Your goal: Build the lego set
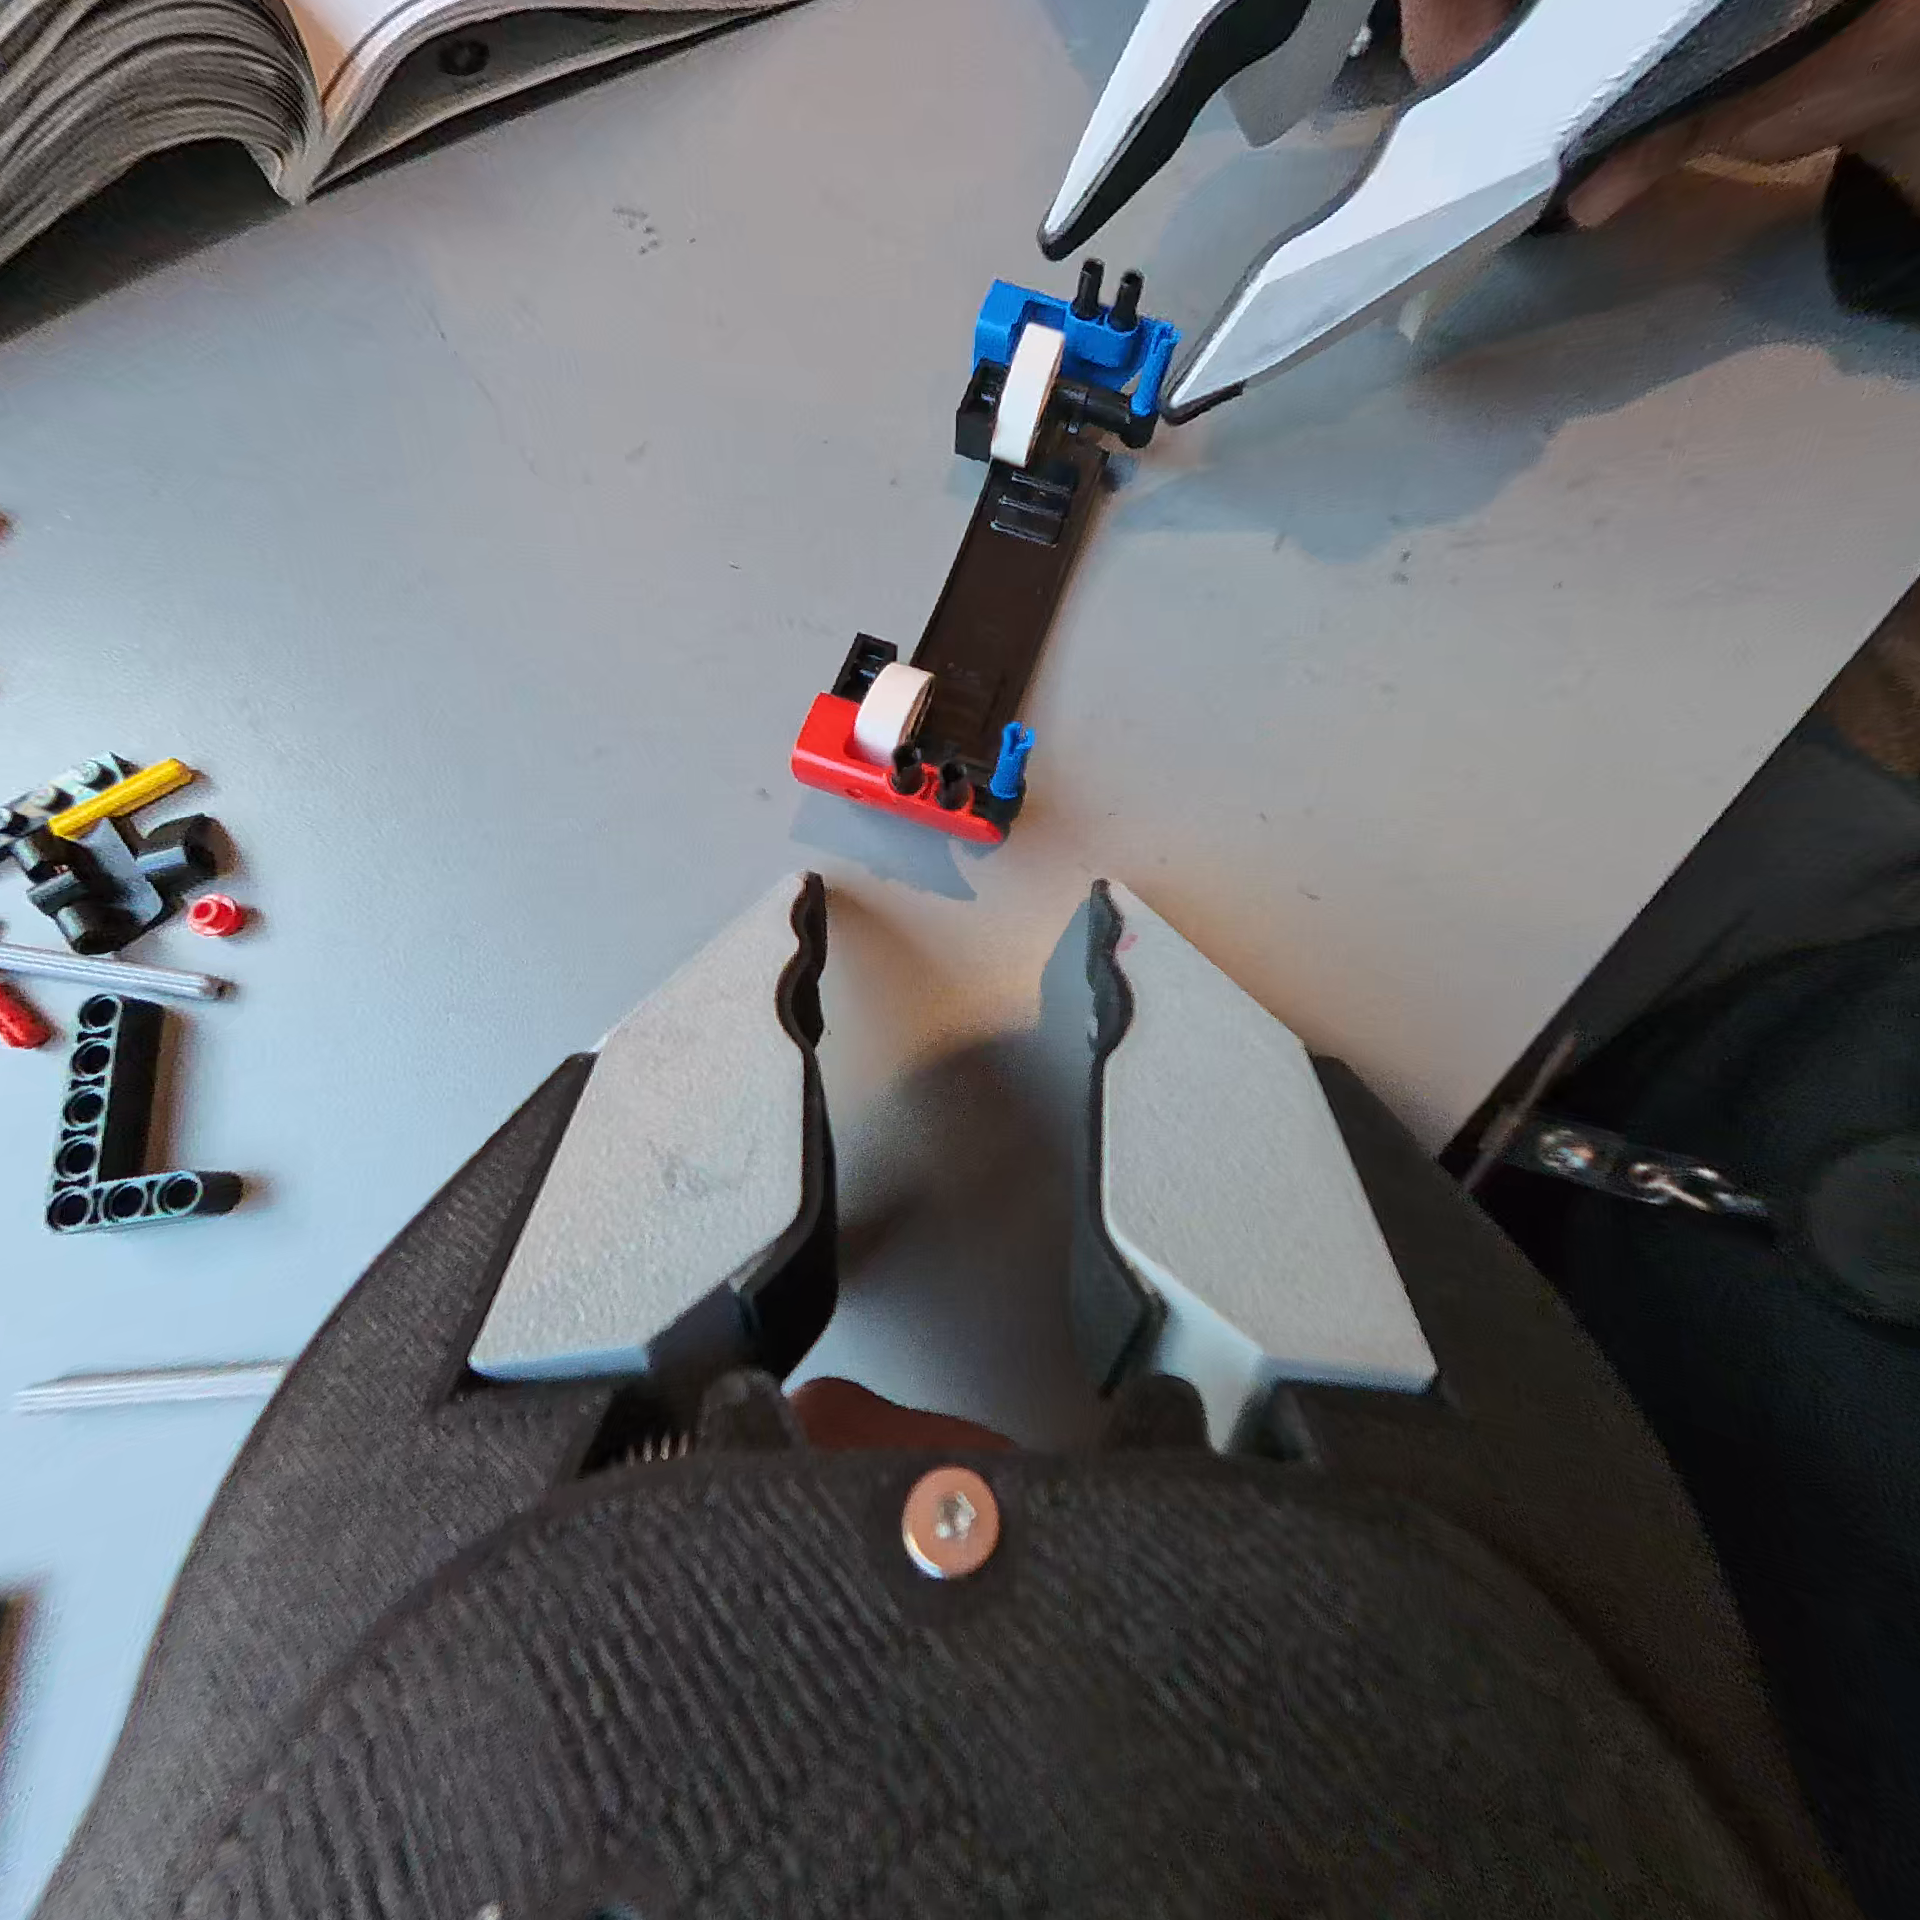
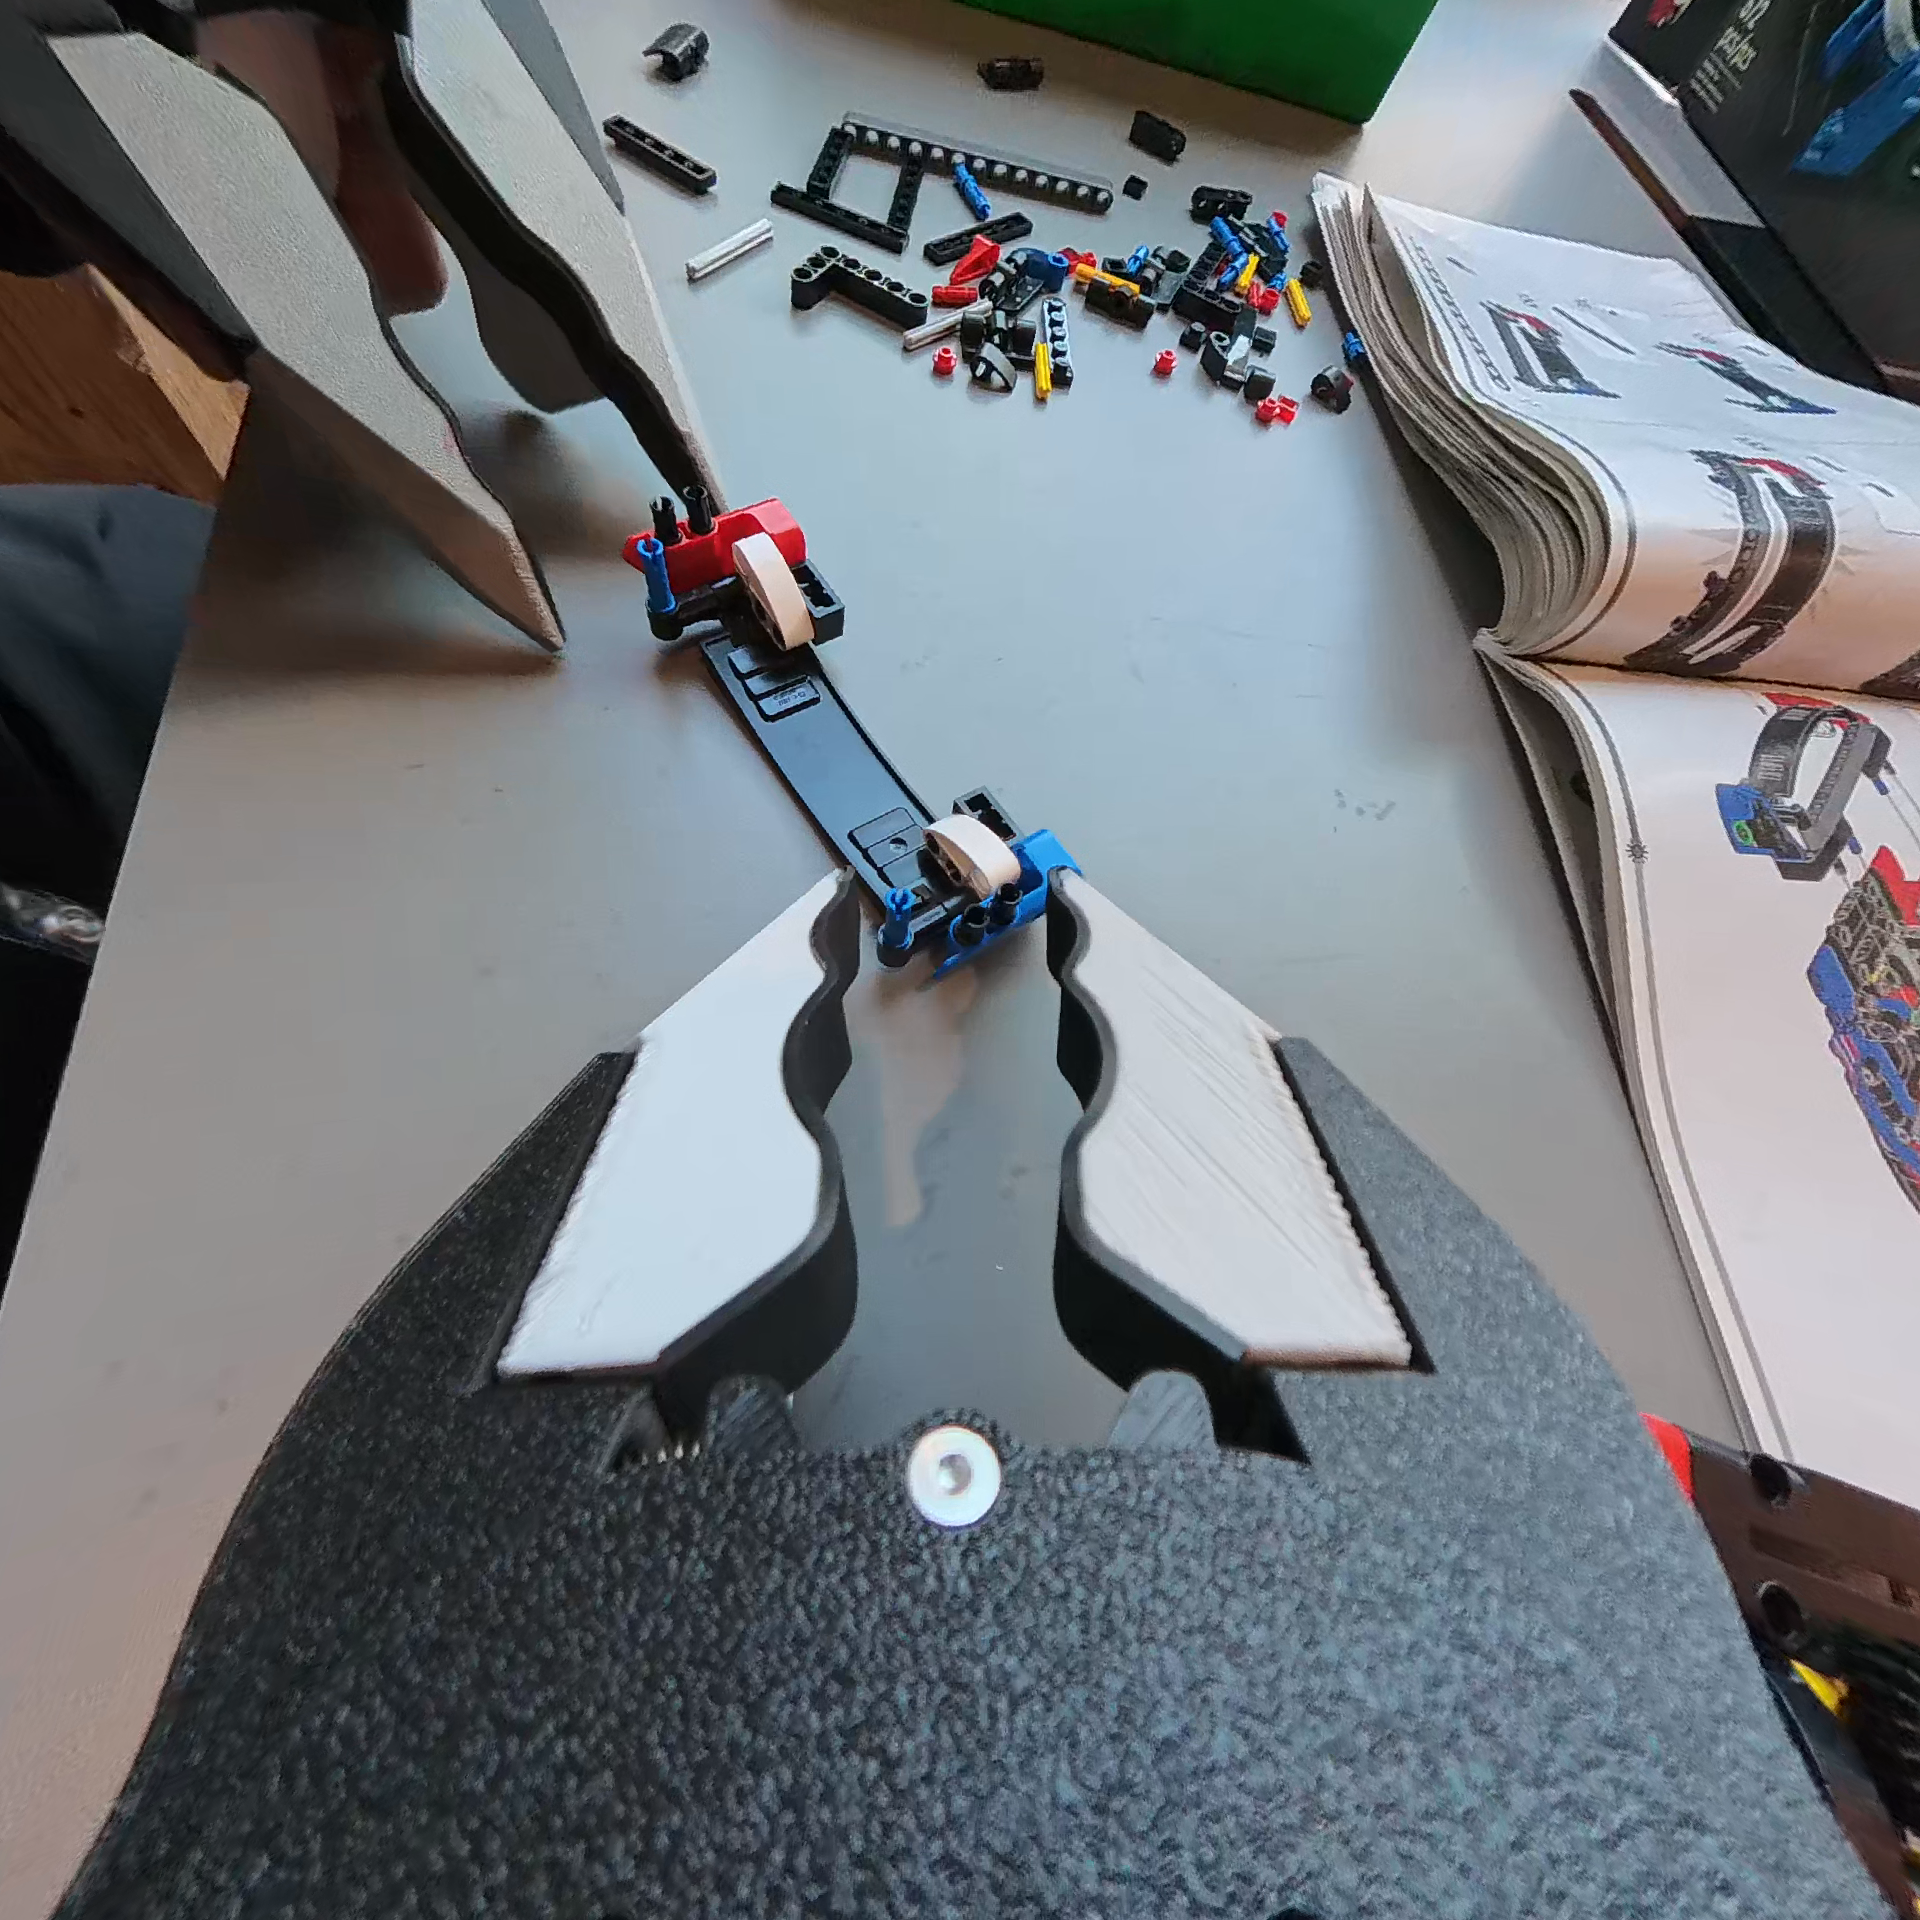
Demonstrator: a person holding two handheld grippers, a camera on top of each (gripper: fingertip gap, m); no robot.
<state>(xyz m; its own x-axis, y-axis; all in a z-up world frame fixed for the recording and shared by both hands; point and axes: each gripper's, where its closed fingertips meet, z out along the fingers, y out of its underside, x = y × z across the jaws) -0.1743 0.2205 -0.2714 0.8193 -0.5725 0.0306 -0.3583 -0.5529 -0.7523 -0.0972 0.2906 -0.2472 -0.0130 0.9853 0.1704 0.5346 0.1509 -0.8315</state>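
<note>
A lego assembly lies on the grey table (image 1: 499,540): a long black curved panel (image 1: 1003,592) with a red block (image 1: 831,748) at one end and a blue block (image 1: 1091,332) at the other, and a white piece on each end. My left gripper (image 1: 956,899) is open and empty, its tips just short of the red end. In the right wrist view it (image 2: 623,566) stands by the red block (image 2: 727,540). My right gripper (image 2: 954,883) is open and straddles the blue block (image 2: 1029,883). One finger (image 1: 1299,312) touches that block's side.
An open instruction booklet (image 2: 1662,520) lies on the right, and also shows in the left wrist view (image 1: 156,104). Loose lego pieces (image 2: 1091,281) and a black frame (image 2: 914,177) lie beyond the assembly, under a green box (image 2: 1195,42). A black L-beam (image 1: 104,1122) lies left. The table edge (image 1: 1662,883) runs close by. The left gripper's tips are roughly 12 centimetres from the right gripper's.
</note>
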